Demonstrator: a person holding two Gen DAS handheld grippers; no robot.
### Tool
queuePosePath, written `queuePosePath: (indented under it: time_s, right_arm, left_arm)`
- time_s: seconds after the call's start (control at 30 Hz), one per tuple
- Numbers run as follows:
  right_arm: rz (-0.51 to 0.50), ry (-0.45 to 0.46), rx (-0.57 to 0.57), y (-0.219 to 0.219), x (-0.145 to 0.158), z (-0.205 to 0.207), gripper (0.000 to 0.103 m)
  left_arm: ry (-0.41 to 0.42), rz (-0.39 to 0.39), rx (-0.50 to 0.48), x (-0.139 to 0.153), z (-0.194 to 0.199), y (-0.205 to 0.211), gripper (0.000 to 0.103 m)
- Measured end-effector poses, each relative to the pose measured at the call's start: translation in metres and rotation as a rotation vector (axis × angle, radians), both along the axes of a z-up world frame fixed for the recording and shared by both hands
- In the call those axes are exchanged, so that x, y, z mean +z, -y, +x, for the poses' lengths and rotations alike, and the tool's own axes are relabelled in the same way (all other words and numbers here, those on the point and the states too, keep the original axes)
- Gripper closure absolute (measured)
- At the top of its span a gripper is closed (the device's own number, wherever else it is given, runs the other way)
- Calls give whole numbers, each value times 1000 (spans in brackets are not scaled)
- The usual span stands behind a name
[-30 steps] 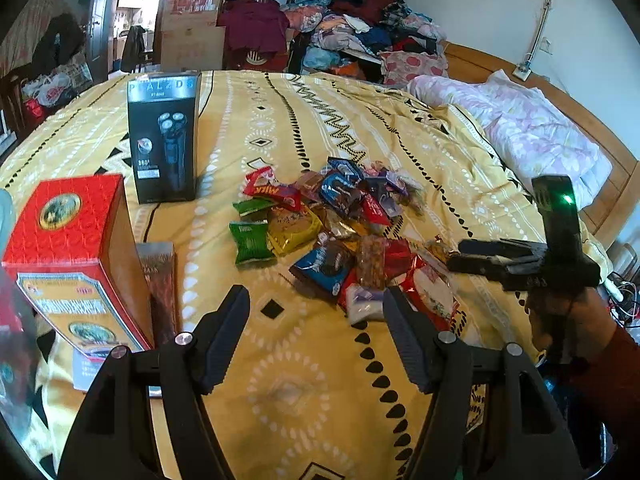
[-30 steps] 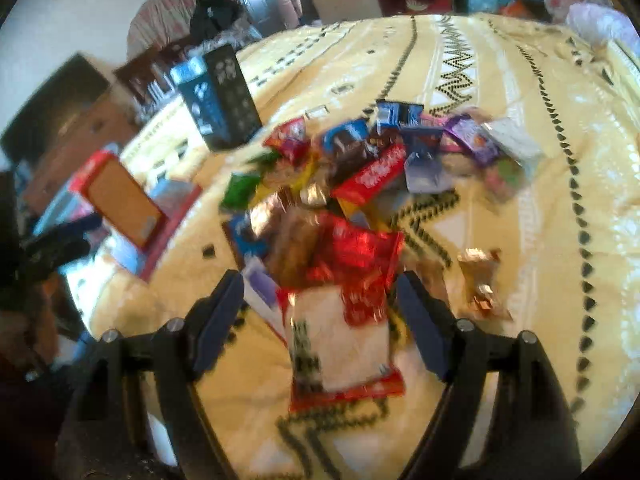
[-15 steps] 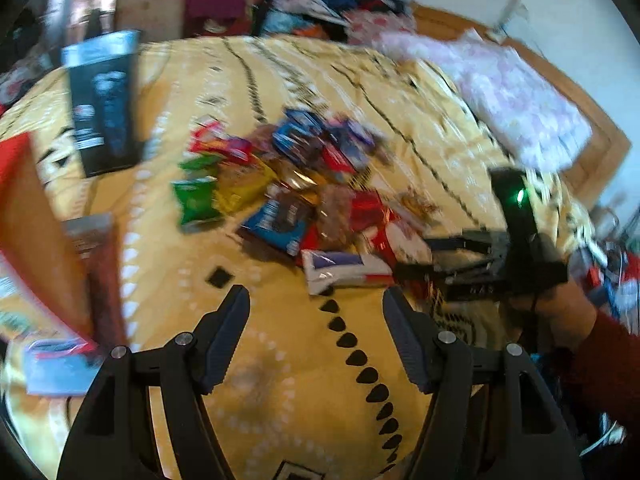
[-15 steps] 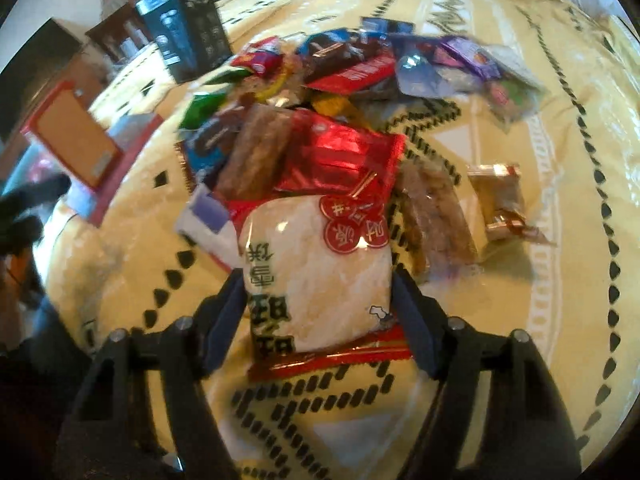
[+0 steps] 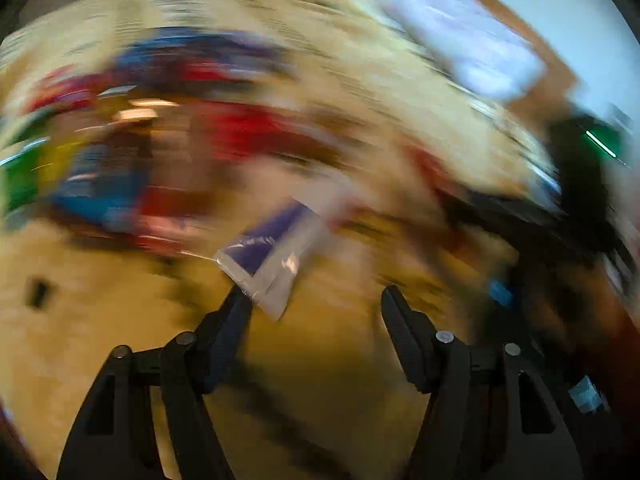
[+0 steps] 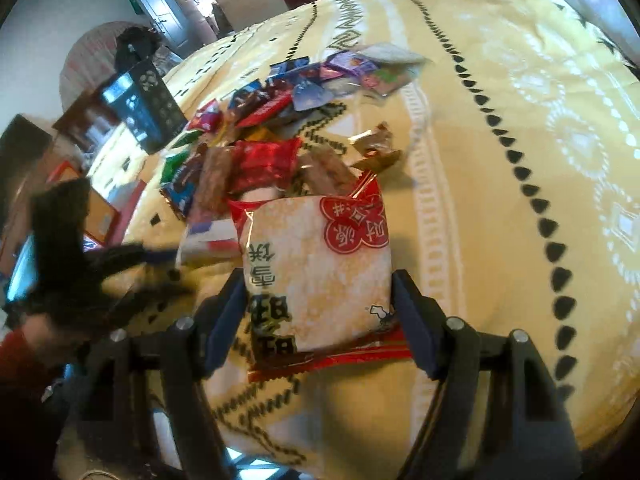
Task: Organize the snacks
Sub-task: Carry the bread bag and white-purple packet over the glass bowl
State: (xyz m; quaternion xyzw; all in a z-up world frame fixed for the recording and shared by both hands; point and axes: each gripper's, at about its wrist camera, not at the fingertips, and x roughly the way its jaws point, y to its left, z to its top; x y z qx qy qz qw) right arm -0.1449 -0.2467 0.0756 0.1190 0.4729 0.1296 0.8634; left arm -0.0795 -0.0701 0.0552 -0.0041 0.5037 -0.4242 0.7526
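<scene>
- right gripper [image 6: 318, 306] jaws had just closed in, both pads against rice cracker packet [image 6: 320, 272] on the bed [image 6: 500, 160]; squeeze gently, lift straight
- left gripper [image 5: 316, 312] jaws closing, open, purple-white packet [image 5: 272, 256] at left tip, needs centring

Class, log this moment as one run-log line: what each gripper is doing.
right gripper: jaws around rice cracker packet, just closing | left gripper: open, at purple-white packet | left view blurred

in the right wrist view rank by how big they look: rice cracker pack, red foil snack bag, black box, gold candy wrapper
1. rice cracker pack, though nearest the camera
2. red foil snack bag and black box, too alike to rank
3. gold candy wrapper
</scene>
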Motion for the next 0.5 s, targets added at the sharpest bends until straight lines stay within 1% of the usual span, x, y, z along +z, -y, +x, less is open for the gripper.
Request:
queuePosePath:
  time_s: [0.03, 0.07, 0.1, 0.13, 0.17, 0.27, 0.33, 0.43, 0.5]
  right_arm:
    - [0, 4, -8, 3, 1, 0, 30]
    - [-4, 10, -16, 5, 3, 0, 30]
    - [-7, 18, -22, 7, 4, 0, 30]
    - [-9, 31, -30, 9, 7, -1, 30]
    - [-8, 38, -38, 10, 8, -1, 30]
    - [4, 53, -76, 16, 11, -2, 30]
    - [4, 47, -96, 19, 10, -3, 30]
    - [9, 35, -116, 25, 6, -5, 30]
    - [12, 31, -126, 28, 6, -7, 30]
  left_arm:
    - [18, -3, -53, 8, -13, 5, 38]
    - [32, 0, -69, 14, -20, 6, 38]
    - [39, 7, -55, 17, -20, 5, 38]
    - [50, 14, -27, 21, -19, 2, 38]
    - [79, 20, 25, 27, -14, -1, 38]
    - [127, 1, 127, 33, -2, -2, 40]
    - [152, 7, 131, 31, 5, 11, 40]
    - [173, 46, 93, 19, 17, 39, 40]
    - [183, 75, 74, 10, 18, 56, 40]
